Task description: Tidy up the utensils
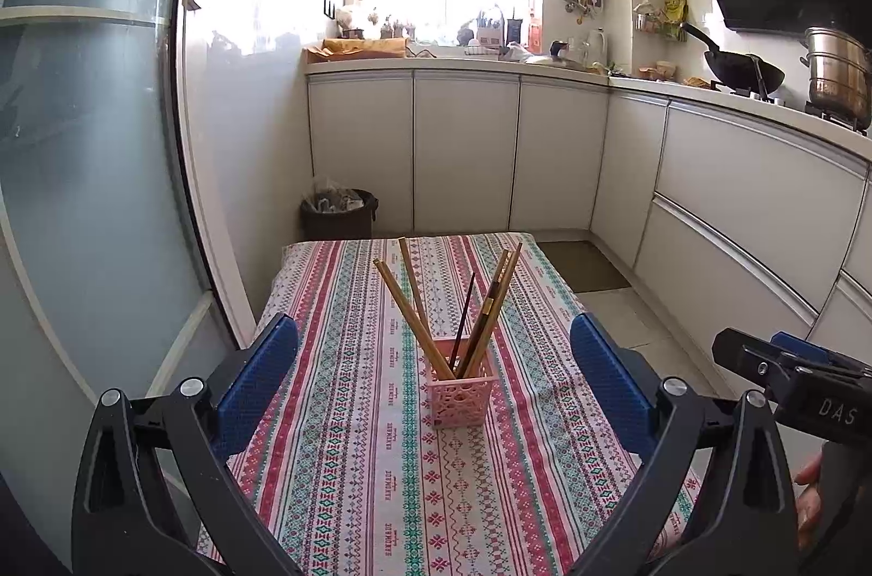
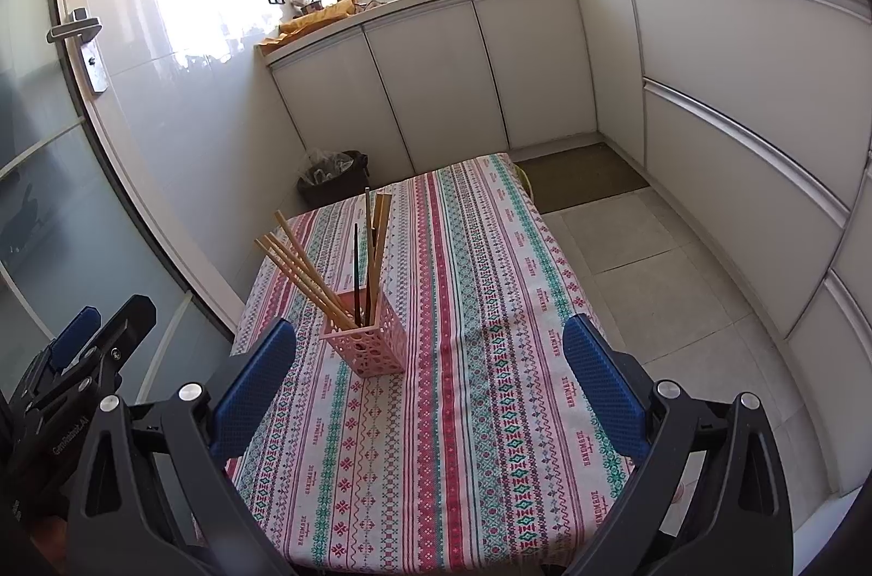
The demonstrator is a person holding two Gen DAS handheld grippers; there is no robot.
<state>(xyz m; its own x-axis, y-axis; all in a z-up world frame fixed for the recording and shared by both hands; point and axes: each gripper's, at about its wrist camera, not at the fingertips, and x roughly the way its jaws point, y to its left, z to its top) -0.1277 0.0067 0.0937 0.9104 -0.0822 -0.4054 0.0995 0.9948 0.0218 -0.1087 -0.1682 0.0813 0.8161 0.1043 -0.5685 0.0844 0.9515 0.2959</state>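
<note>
Nearest the left wrist camera, the left gripper (image 1: pixel 434 377) is hovering above the near part of the table with its blue fingers (image 1: pixel 256 380) spread wide apart and nothing lying between them. The right gripper (image 2: pixel 429 380) is likewise standing with its blue pads (image 2: pixel 605 380) wide apart and gripping nothing, positioned over the near half of the striped tablecloth (image 2: pixel 474 358); in the left view its body is showing at the right edge, off the table's side and above the floor tiles. Beyond both claws, a pink perforated holder (image 1: pixel 463 393) is sitting upright on the cloth, roughly on the table's centre line in the left view and left of centre in the right view. The chopsticks (image 1: pixel 419 309) are standing inside it, leaning outward in two fans: light wooden ones tilting left, others tilting right, and one dark thin stick (image 1: pixel 466 311) standing nearly upright between them. No utensil is lying loose on the visible cloth. Past the far table edge, a dark waste bin (image 1: pixel 338 216) lined with a bag is sitting on the floor against the white cabinets (image 1: pixel 463 151). On the far counter, a wok (image 1: pixel 744 69) and a steel pot (image 1: pixel 836 72) are resting on the stove at right.
</note>
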